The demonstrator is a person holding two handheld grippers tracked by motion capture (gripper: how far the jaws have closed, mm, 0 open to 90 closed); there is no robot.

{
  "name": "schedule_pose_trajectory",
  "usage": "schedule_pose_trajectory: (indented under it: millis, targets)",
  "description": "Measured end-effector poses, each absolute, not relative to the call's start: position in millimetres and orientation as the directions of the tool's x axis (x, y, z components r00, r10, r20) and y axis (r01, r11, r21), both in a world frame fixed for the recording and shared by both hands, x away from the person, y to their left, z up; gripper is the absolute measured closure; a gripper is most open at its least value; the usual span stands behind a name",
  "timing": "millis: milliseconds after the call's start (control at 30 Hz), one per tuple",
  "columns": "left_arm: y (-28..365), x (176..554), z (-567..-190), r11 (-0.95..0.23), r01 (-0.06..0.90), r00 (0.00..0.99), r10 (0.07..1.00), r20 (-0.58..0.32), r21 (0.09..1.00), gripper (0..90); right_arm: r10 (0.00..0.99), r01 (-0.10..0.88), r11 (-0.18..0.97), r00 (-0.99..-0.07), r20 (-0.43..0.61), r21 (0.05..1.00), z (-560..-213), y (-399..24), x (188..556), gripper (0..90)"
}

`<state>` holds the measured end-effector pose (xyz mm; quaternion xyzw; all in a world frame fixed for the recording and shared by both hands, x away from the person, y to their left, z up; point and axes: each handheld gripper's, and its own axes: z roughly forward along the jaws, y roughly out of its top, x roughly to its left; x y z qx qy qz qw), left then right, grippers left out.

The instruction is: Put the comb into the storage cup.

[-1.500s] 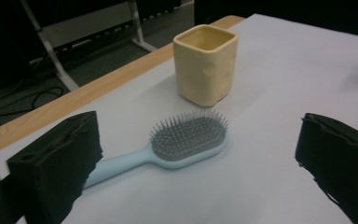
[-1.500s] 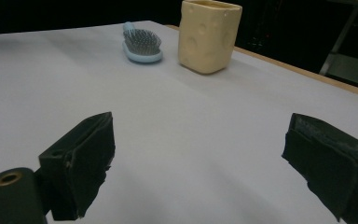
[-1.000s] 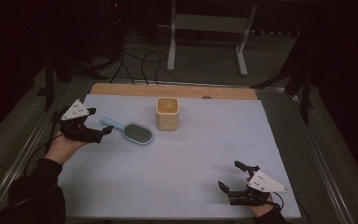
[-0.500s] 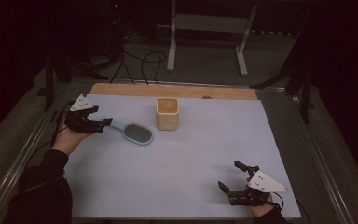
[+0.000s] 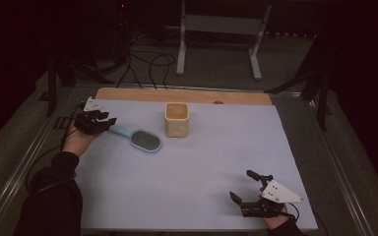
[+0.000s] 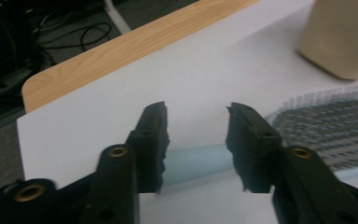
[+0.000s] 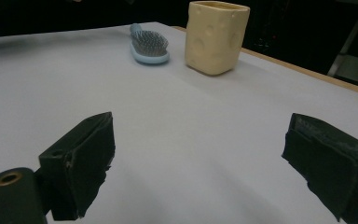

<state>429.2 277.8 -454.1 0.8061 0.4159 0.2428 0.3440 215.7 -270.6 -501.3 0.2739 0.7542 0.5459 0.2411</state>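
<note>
No readable text, label, brand, number or sign anywhere: none on the cup (image 5: 177, 119), none on the hairbrush (image 5: 140, 139) (bristles and plain handle), none on the table's white cover (image 5: 202, 172).

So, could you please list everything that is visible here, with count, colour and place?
hairbrush: one, light blue, left part of the sheet, handle toward the left gripper
cup: one, pale yellow, upright, behind the middle of the sheet, right of the brush
sheet: one, white, covering the table top
table: one, wooden edge showing at the far side
stand: one, grey, on the floor behind the table
left gripper: one, black, jaws open on either side of the brush handle
right gripper: one, black, open, near right corner
</note>
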Motion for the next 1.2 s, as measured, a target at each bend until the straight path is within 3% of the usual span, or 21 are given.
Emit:
schedule_pose_trajectory:
  millis: [367, 1200]
  targets:
    - [277.6, 450.4, -477.3, -0.426, 0.559, 0.509, 0.854, 0.112, 0.712, 89.2, 0.676, 0.15, 0.248, -0.735, -0.059, 0.957, -501.3, -271.0, 215.2, 8.8]
    - [251.0, 478.6, -503.8, -0.526, 0.637, 0.535, 0.828, 0.168, 0.564, 90.0, 0.674, 0.162, 0.233, -0.738, -0.039, 0.959, -502.1, -273.0, 215.8, 8.8]
